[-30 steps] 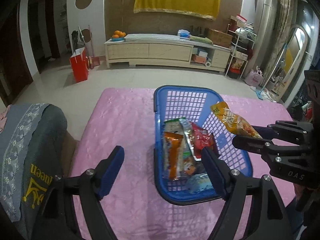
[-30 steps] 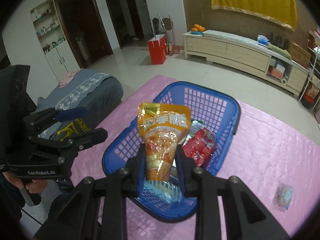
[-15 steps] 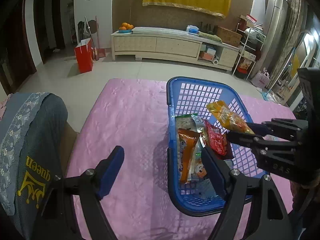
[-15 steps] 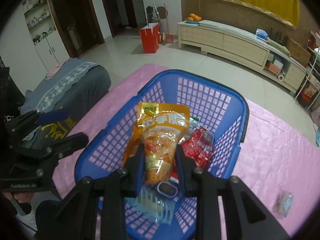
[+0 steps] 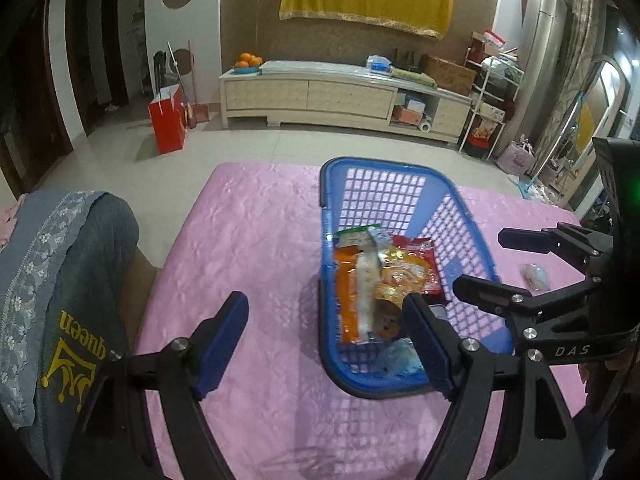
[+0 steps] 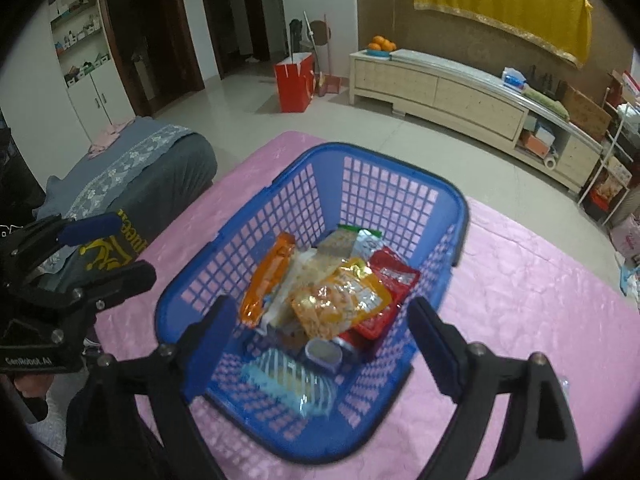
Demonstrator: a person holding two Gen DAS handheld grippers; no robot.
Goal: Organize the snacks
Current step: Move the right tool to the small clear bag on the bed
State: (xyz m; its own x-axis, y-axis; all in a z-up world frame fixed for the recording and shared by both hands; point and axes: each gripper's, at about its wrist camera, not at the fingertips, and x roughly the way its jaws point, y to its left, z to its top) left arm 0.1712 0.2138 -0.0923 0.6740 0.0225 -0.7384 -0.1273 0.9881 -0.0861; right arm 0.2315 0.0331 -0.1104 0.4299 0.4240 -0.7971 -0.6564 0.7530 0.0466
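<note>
Pink cloth covers the table (image 6: 540,320) where a blue basket (image 6: 460,216) holds the snacks. An orange packet (image 6: 340,304) lies atop the pile as the right gripper (image 6: 320,340) jaws spread, empty; the left gripper (image 5: 328,340) waits, jaws apart. Next, likely: the small packet (image 5: 534,276) beside the basket.

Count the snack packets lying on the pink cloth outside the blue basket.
1: a small pale packet lies on the pink cloth, to the right of the blue basket in the left wrist view. Others may lie out of view.
</note>
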